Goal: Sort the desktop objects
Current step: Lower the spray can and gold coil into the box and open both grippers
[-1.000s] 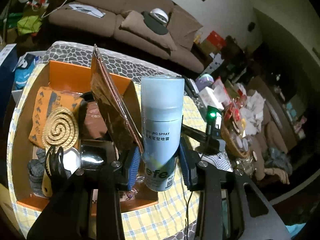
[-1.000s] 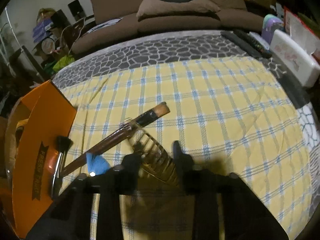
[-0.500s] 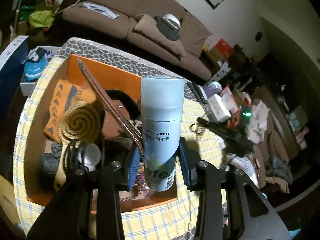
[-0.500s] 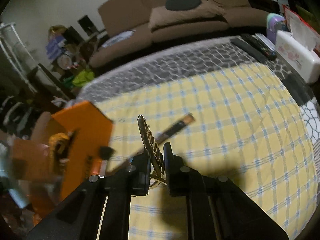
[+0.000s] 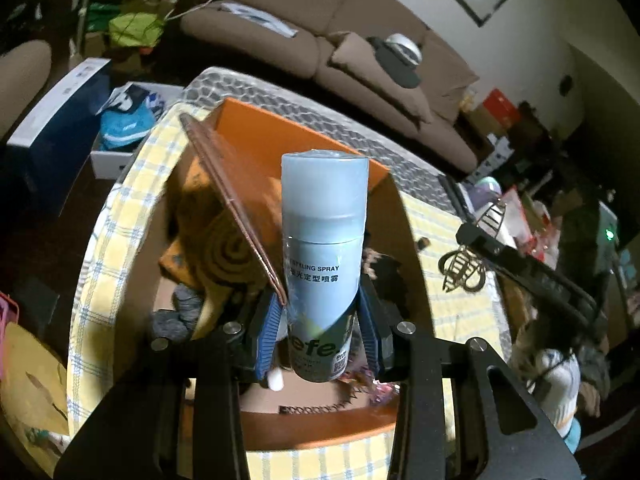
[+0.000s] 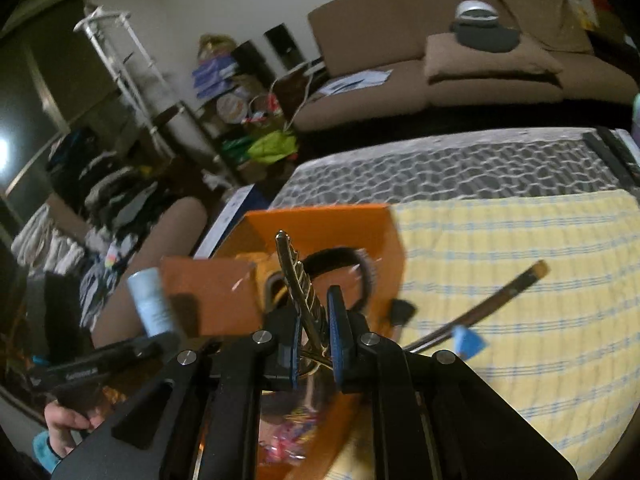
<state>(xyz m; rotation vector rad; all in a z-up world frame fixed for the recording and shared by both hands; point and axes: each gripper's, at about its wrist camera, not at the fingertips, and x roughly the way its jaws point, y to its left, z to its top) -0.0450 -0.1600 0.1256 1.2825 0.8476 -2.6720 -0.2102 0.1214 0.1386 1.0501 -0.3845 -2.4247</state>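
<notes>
My left gripper [image 5: 320, 336] is shut on a pale blue styling spray can [image 5: 324, 240], held upright over the orange box [image 5: 280, 140]. In the box lie a coiled spiral [image 5: 232, 248], an orange cloth and grey socks [image 5: 180, 312]. My right gripper [image 6: 314, 336] is shut on a gold hair claw [image 6: 298, 284], which sticks up between the blue pads above the box's [image 6: 320, 224] near corner. The left wrist view shows the same gold hair claw [image 5: 464, 272] at the right, beside the box. The spray can [image 6: 150, 304] shows at the left in the right wrist view.
A long makeup brush [image 6: 492, 308] and a small blue piece [image 6: 468, 340] lie on the yellow checked cloth [image 6: 540, 232] right of the box. A brown box flap [image 5: 232, 208] stands up beside the can. A black hair band [image 6: 332, 256] lies inside. A brown sofa stands behind the table.
My right gripper shut on the gold hair claw, lifted it off the cloth and carried it left to the box. My left gripper moved lower over the box with the can.
</notes>
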